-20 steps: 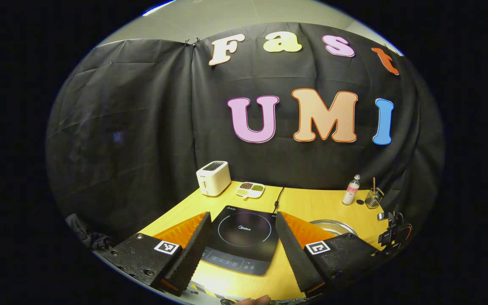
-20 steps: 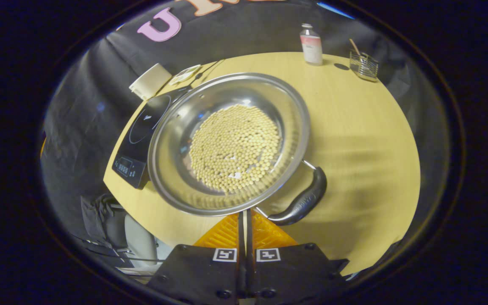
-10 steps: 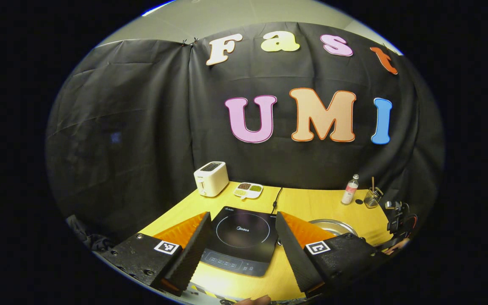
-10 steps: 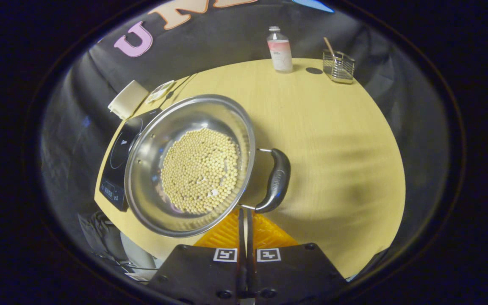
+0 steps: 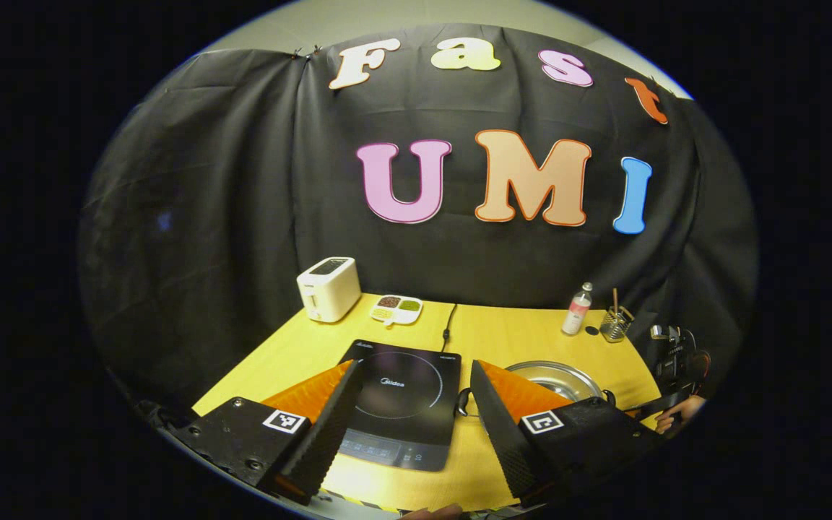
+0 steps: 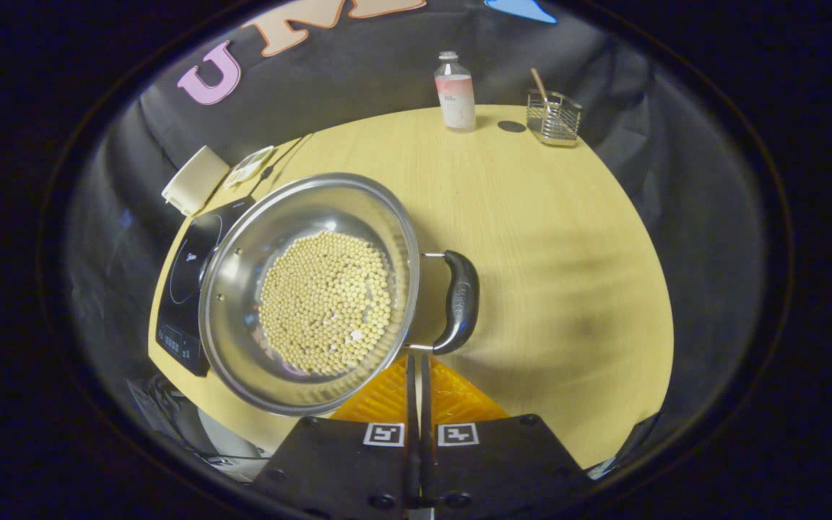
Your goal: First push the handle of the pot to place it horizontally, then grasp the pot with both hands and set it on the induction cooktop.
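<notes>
Yellow wooden tabletop (image 6: 546, 238), black cloth booth wall behind. Listed near to far.

1. Right gripper (image 6: 418, 375): fingers pressed together, nothing between them, tips just beside the near end of the pot's right handle (image 6: 461, 301); contact cannot be told.

2. Left gripper (image 5: 412, 404): fingers spread wide, nothing held, poised above the near edge of the induction cooktop (image 5: 401, 408).

3. Pot (image 6: 311, 289): steel, wide and shallow, bottom covered with pale round beans. Stands on the table just right of the cooktop, rim overlapping the cooktop's edge in the right gripper view. Not yet on the cooking ring.

4. Handles: 1 dark loop handle on the pot's right side, facing the open table; a 2nd dark handle (image 5: 464, 401) seen at the pot's left side in the left gripper view, toward the cooktop. Judged: line through the 2 handles now runs left to right across the table, roughly parallel to the near edge.

5. Task status, judged: push step looks done or all but done. Remaining: grip 1 handle with each gripper, lift, set on the cooktop.

6. Mid table: power cord (image 5: 448, 321) from the cooktop's rear.

7. Far edge: white toaster (image 5: 328, 289), divided dish (image 5: 396, 310), bottle (image 6: 455, 92), wire holder (image 6: 553, 115).
</notes>
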Demonstrator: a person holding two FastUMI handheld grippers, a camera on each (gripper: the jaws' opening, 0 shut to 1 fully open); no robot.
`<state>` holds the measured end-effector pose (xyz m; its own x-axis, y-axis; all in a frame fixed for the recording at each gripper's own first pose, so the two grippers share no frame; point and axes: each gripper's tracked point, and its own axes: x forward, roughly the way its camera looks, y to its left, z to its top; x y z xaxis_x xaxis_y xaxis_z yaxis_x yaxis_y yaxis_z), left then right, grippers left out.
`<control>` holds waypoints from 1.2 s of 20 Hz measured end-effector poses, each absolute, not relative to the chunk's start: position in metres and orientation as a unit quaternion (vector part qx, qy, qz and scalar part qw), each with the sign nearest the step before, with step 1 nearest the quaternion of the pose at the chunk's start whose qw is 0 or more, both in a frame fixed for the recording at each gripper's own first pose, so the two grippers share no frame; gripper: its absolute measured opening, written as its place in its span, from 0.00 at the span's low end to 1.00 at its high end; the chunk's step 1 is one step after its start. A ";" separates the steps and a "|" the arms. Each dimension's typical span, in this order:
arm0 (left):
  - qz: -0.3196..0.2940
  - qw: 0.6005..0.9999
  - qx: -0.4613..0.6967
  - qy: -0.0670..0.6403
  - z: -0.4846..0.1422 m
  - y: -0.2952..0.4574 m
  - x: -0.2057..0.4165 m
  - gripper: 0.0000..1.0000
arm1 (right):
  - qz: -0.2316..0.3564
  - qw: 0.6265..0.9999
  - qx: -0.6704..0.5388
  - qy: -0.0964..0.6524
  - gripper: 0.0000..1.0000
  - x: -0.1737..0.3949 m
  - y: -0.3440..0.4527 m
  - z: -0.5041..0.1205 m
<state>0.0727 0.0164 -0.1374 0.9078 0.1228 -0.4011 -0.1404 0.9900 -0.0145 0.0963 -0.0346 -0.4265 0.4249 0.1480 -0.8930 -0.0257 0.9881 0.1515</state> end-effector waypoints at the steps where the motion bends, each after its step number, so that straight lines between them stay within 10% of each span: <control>1: 0.056 0.975 -0.028 0.212 -0.147 0.017 0.079 0.93 | 0.041 0.843 0.061 0.532 0.03 0.095 -0.034 -0.421; 11: -0.054 0.957 -0.062 0.277 -0.217 0.008 0.126 0.93 | -0.062 0.871 0.089 0.478 0.03 0.097 -0.030 -0.368; 17: -0.079 0.936 -0.065 0.336 -0.259 -0.007 0.136 0.93 | -0.087 0.874 0.060 0.474 0.35 0.096 -0.045 -0.365; 20: -0.079 0.929 -0.069 0.355 -0.271 -0.016 0.139 0.93 | -0.080 0.872 0.056 0.479 0.75 0.104 -0.045 -0.373; 24: -0.066 0.924 -0.073 0.370 -0.284 -0.028 0.145 0.93 | -0.067 0.869 0.056 0.486 0.77 0.122 -0.052 -0.382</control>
